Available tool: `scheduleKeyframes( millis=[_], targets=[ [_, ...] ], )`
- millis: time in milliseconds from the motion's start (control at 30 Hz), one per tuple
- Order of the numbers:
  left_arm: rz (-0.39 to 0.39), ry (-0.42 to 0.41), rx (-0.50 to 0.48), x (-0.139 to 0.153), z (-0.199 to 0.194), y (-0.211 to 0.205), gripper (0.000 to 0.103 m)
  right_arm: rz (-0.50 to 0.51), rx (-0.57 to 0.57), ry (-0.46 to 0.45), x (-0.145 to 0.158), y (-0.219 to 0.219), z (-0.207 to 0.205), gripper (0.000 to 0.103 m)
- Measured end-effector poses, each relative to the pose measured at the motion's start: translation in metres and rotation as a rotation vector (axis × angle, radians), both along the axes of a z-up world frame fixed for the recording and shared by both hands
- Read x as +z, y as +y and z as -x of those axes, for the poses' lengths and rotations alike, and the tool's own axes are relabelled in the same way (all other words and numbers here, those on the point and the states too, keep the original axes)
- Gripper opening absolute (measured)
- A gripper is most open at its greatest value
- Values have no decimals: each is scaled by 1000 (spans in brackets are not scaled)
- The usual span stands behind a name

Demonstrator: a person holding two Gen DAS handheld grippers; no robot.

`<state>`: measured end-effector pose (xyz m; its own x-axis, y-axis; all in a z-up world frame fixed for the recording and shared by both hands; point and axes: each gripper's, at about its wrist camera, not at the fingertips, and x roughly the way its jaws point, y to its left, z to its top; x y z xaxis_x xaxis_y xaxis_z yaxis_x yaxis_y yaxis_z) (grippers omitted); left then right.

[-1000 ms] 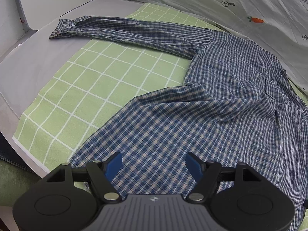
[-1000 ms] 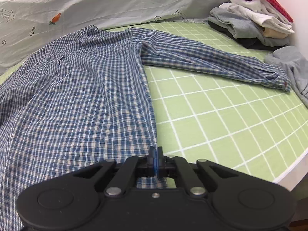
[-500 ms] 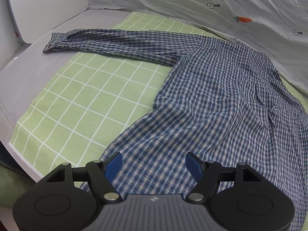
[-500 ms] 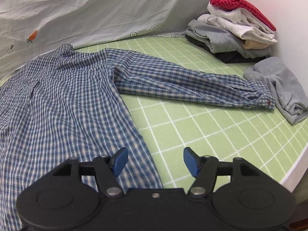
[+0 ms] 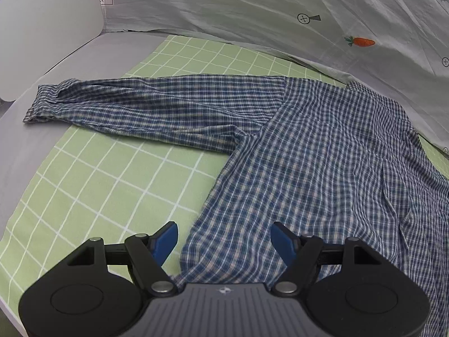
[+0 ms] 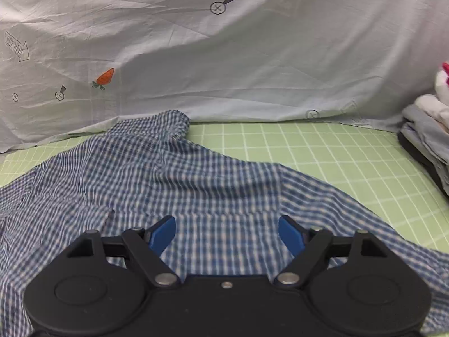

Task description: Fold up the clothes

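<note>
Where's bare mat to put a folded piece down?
Free: green grid mat below the plaid shirt's left sleeve; also mat between collar and clothes stack. Shirt body crowds the middle.

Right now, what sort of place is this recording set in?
Probably a staged laundry-folding station: a plaid shirt spread on a green grid mat, a printed sheet as backdrop, and stacked clothes aside.

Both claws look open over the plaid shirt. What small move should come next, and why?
Probably lower the right claw onto the shoulder seam under it and close. Both claws are open and empty, the shirt lies spread flat on the green mat with its sleeve stretched out, so a sleeve fold-in looks due. The left claw hovers at the hem edge.
</note>
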<state>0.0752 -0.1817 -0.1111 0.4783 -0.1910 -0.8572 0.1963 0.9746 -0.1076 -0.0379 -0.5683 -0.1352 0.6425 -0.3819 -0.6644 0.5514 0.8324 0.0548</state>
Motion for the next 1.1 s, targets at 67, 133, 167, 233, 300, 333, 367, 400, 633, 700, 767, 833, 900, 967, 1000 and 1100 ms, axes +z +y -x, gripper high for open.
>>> scheduleKeyframes(
  millis=[67,133,167,233,300,333,367,400,633,700,767,833,900,967,1000,1100],
  targets=[
    [-6,7,15,-4,-23,-9,74,-22,30,-10,-4,-15,-42,81],
    [-14,13,27,-8,-44,-17,74,-43,57,-16,-10,-31,-83,81],
    [-18,15,29,-10,-52,-21,74,-53,66,-13,-14,-38,-101,81],
    [-26,13,28,-13,-68,-28,74,-84,81,-12,-26,-49,-130,81],
    [-36,-5,17,-16,-77,-32,74,-112,92,-11,-36,-57,-152,80],
    [-41,-15,11,-17,-82,-35,74,-122,103,-18,-41,-60,-160,80],
    [-46,-24,6,-18,-87,-37,74,-127,112,-23,-46,-62,-166,80],
    [-56,-30,2,-19,-89,-39,74,-127,117,-25,-50,-63,-171,79],
    [-57,-56,23,-24,-85,-28,74,-76,121,-69,-63,-59,-186,24],
    [-42,-66,41,-27,-83,-24,74,-13,120,-64,-66,-56,-193,15],
    [-26,-75,60,-30,-81,-20,74,31,137,-68,-68,-50,-195,9],
    [-11,-85,78,-32,-78,-16,74,69,150,-70,-69,-46,-196,7],
    [4,-95,96,-35,-76,-12,74,71,144,-72,-68,-48,-199,6],
    [13,-101,105,-38,-77,-8,74,72,128,-71,-67,-56,-207,6],
    [18,-106,108,-39,-78,-7,74,75,121,-70,-67,-61,-212,6],
    [25,-123,126,-40,-83,-5,74,93,109,-61,-68,-73,-228,6]
  ],
)
